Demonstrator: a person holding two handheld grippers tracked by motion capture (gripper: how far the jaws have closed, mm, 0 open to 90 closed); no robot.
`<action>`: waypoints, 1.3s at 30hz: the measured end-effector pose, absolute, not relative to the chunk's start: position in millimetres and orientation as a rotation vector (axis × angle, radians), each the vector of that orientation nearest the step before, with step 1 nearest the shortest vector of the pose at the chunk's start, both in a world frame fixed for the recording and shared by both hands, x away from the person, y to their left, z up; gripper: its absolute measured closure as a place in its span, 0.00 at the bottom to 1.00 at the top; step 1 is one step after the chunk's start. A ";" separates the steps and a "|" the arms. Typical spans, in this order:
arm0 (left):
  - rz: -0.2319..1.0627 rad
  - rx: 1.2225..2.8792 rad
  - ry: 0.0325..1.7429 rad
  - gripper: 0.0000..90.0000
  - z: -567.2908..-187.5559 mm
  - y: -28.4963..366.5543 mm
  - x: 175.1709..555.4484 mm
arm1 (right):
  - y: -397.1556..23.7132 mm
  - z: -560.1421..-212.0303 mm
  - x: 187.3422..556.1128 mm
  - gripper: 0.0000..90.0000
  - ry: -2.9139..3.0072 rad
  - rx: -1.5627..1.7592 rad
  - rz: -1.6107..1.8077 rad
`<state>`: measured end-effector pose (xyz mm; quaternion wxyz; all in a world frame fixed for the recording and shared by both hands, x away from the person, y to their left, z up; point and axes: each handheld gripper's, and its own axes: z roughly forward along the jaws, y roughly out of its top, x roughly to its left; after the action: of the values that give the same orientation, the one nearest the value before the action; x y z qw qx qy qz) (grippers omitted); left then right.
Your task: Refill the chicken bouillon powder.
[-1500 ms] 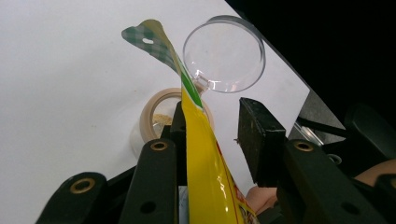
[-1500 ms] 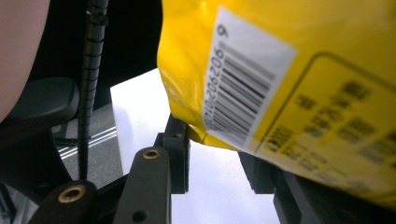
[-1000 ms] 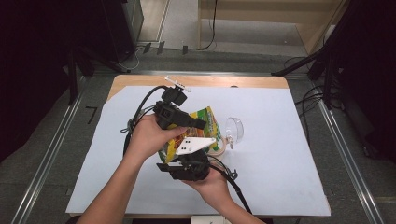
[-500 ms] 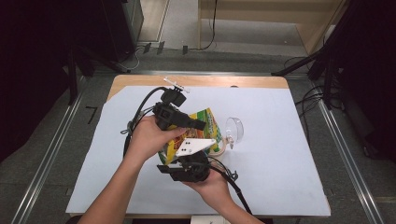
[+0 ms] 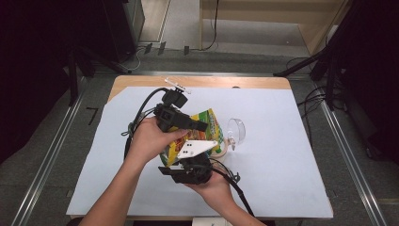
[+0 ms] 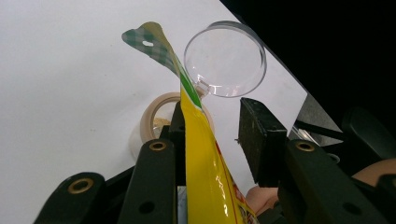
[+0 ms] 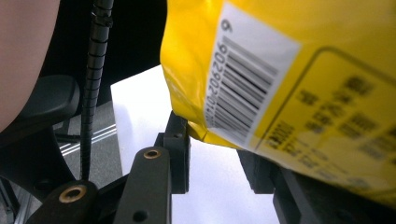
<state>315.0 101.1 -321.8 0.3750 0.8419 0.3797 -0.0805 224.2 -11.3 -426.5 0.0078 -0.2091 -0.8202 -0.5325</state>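
Observation:
A yellow and green snack bag [image 5: 210,120] is held up over the white sheet between my two grippers. In the left gripper view the bag's flat top edge [image 6: 201,154] runs between the jaws of my left gripper [image 6: 215,114], lying against the left pad, while the right pad [image 6: 261,140] stands apart from it. My left gripper [image 5: 200,126] points right, level with the bag. My right gripper [image 5: 194,160] sits below the bag with its grey plate on top. In the right gripper view the bag's barcode side [image 7: 289,70] lies over the parted jaws of my right gripper [image 7: 215,149].
A clear round lid [image 5: 237,129] stands just right of the bag, beside a small beige tub [image 5: 221,149]. The white sheet [image 5: 291,165] covers a wooden table. Black cables trail from both grippers; dark stands and floor rails surround the table.

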 end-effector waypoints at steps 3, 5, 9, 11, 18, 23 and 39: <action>-0.207 2.155 0.972 0.75 -321.6 101.4 314.9 | -11.1 -425.9 223.5 0.75 -2.562 -0.653 -1.668; -0.203 2.159 0.975 0.75 -321.4 101.2 314.6 | -11.0 -426.0 223.4 0.75 -2.562 -0.653 -1.668; -0.201 2.158 0.974 0.75 -321.0 101.3 314.2 | -10.9 -425.9 223.2 0.75 -2.562 -0.653 -1.669; -0.194 2.155 0.972 0.75 -320.4 101.6 313.4 | -11.1 -425.6 223.3 0.75 -2.566 -0.647 -1.669; -0.189 2.160 0.978 0.76 -320.0 101.1 312.7 | -10.8 -425.0 222.7 0.75 -2.564 -0.643 -1.669; -0.190 2.157 0.979 0.76 -319.8 101.5 312.8 | -10.9 -425.0 222.8 0.75 -2.568 -0.638 -1.675; -0.198 2.156 0.987 0.75 -320.7 101.1 312.7 | -10.5 -425.5 221.6 0.75 -2.559 -0.644 -1.668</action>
<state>312.7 101.1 -320.7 0.3720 0.8410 0.3852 -0.0773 221.6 -10.5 -425.5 0.0100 -0.2062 -0.8196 -0.5344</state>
